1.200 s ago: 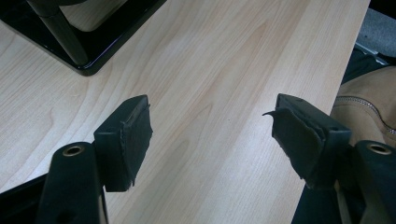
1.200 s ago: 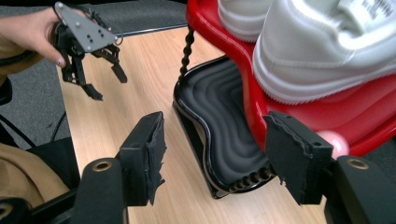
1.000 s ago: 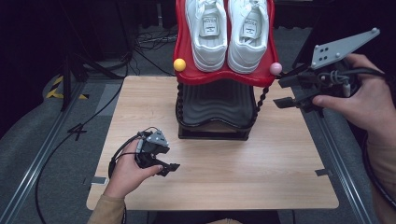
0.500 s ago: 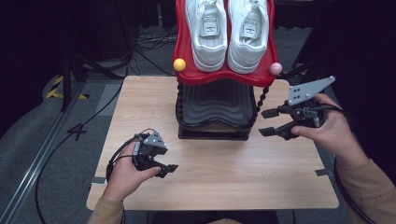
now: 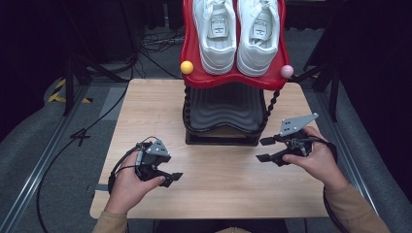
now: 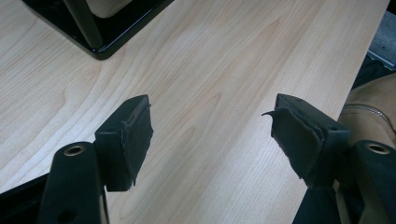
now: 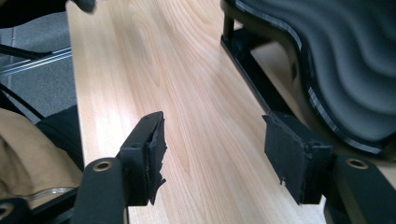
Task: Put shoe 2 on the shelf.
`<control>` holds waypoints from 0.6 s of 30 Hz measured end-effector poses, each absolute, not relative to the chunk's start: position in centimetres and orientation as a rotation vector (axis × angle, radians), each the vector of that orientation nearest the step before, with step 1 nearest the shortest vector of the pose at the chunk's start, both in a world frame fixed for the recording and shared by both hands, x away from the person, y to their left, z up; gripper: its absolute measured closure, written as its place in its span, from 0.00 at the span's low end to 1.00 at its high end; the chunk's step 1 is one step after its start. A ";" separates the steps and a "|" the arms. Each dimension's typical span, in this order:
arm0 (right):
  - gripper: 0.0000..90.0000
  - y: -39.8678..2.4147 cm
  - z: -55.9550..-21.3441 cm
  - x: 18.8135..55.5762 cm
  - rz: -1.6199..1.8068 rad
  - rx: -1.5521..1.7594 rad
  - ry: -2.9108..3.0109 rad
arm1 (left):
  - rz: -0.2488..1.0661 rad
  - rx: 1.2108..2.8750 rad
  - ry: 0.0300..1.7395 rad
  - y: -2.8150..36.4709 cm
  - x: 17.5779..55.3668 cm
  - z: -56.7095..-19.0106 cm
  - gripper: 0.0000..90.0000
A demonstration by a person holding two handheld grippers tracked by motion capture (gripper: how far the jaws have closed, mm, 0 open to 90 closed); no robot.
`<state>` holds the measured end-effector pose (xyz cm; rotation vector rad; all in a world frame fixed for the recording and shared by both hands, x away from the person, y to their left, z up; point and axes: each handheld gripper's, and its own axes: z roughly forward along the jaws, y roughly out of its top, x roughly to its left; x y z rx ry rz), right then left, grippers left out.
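Observation:
A pair of white sneakers [image 5: 238,34] sits on the red top shelf [image 5: 194,73] of a shoe rack at the table's far middle. Under it is a black wavy shelf [image 5: 226,109] [image 7: 355,56] on a black base [image 6: 105,39]. My left gripper [image 5: 171,177] [image 6: 212,135] rests low over the front left of the wooden table [image 5: 218,189], open, with bare wood between its pads. My right gripper [image 5: 264,149] [image 7: 212,151] hovers by the rack's front right corner, also open and holding nothing.
A yellow ball [image 5: 186,67] and a pink ball [image 5: 286,71] cap the red shelf's front corners. Cables trail on the grey floor [image 5: 97,97] to the left. A tan sleeve [image 7: 28,154] lies along the table's near edge.
My right gripper has come down and toward me, from high beside the red shelf to just above the table by the rack's base. The left gripper has barely moved.

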<state>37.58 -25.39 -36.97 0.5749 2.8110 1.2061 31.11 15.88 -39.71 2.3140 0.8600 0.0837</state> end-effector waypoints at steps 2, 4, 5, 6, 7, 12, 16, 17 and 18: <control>0.43 -25.4 -38.0 37.6 1.199 0.598 2.810 | 0.089 2.312 0.865 16.0 31.1 -39.8 0.33; 0.43 -25.4 -38.9 37.7 1.194 0.620 2.814 | 0.089 2.310 0.872 16.0 31.1 -39.9 0.33; 0.43 -25.4 -39.3 37.7 1.192 0.629 2.814 | 0.089 2.315 0.872 16.1 31.1 -39.9 0.33; 0.43 -25.4 -39.6 37.7 1.191 0.639 2.816 | 0.091 2.315 0.874 16.1 31.2 -39.9 0.33; 0.43 -25.4 -39.9 37.8 1.192 0.647 2.815 | 0.096 2.314 0.878 16.1 31.2 -39.9 0.33; 0.43 -25.3 -41.4 38.1 1.138 0.678 2.827 | 0.102 2.316 0.893 16.2 31.3 -40.1 0.33; 0.43 -25.7 -42.8 38.3 1.050 0.722 2.830 | 0.107 2.321 0.903 16.4 31.5 -40.5 0.33; 0.43 -25.8 -43.0 38.3 1.052 0.728 2.835 | 0.102 2.322 0.907 16.4 31.5 -40.5 0.33; 0.43 -25.9 -43.1 38.3 1.050 0.737 2.839 | 0.098 2.323 0.907 16.4 31.6 -40.6 0.33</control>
